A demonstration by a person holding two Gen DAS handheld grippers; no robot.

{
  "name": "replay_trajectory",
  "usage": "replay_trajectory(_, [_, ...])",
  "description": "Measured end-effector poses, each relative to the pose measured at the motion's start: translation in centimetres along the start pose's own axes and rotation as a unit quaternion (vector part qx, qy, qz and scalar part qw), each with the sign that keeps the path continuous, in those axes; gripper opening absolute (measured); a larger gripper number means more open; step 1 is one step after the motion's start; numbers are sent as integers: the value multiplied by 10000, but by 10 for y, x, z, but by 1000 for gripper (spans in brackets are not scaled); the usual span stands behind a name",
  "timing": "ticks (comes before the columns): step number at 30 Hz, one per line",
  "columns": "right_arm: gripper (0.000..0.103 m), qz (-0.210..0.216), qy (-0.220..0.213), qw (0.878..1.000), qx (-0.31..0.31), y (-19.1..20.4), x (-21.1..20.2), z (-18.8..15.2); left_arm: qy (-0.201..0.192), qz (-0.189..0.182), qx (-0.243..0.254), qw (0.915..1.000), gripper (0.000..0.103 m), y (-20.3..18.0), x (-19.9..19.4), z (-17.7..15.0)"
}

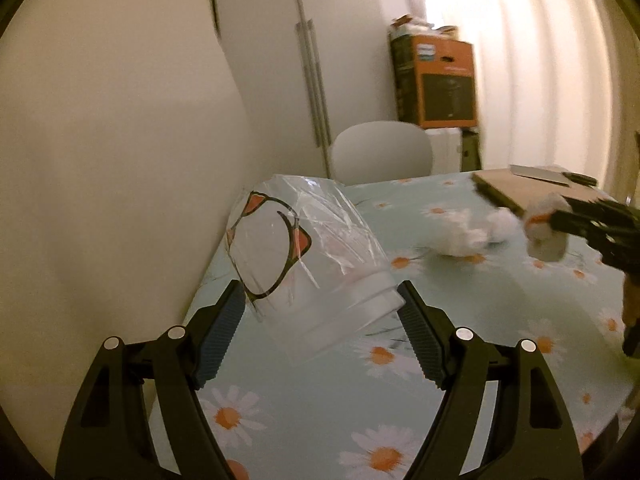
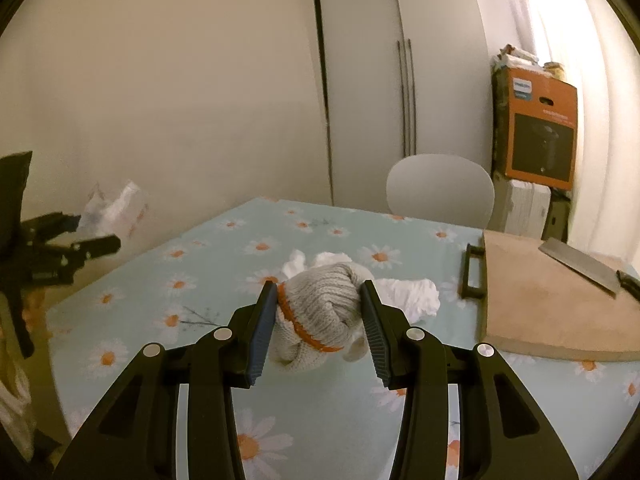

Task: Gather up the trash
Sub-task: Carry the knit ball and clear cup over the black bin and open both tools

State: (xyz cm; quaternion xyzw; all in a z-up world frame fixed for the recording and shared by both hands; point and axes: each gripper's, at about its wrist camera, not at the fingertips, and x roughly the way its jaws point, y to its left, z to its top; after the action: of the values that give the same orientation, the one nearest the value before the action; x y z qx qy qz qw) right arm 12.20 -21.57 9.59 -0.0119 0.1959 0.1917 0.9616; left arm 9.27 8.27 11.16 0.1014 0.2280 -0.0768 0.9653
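Note:
My left gripper point(image 1: 320, 310) is shut on a translucent plastic bin point(image 1: 320, 280) lined with a clear bag that carries a cat-face print. The bin hangs tilted above the left edge of the daisy-print table point(image 1: 320, 400). In the right wrist view this gripper point(image 2: 96, 230) shows at the far left with the bin point(image 2: 116, 204) beyond it. My right gripper point(image 2: 320, 286) is shut on a balled grey knitted glove point(image 2: 320, 312) with orange cuff trim, just over the tabletop point(image 2: 224, 248). Crumpled white tissue point(image 2: 408, 292) lies right behind the glove. From the left wrist view, the right gripper point(image 1: 556, 222), glove point(image 1: 544, 236) and tissue point(image 1: 464, 234) sit at the right.
A wooden cutting board point(image 2: 552, 312) with a cleaver point(image 2: 580, 268) lies at the table's right side. A white chair point(image 2: 440, 196) stands at the far edge, and an orange box point(image 2: 536, 136) is stacked in the corner. A wall point(image 1: 120, 120) runs close along the table's left side.

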Motion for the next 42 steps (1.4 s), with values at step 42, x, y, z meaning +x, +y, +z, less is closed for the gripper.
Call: replay_trajectory(42, [40, 999, 1416, 9835, -511, 72, -218, -184, 459, -2855, 2096, 9341, 77, -182, -123, -148])
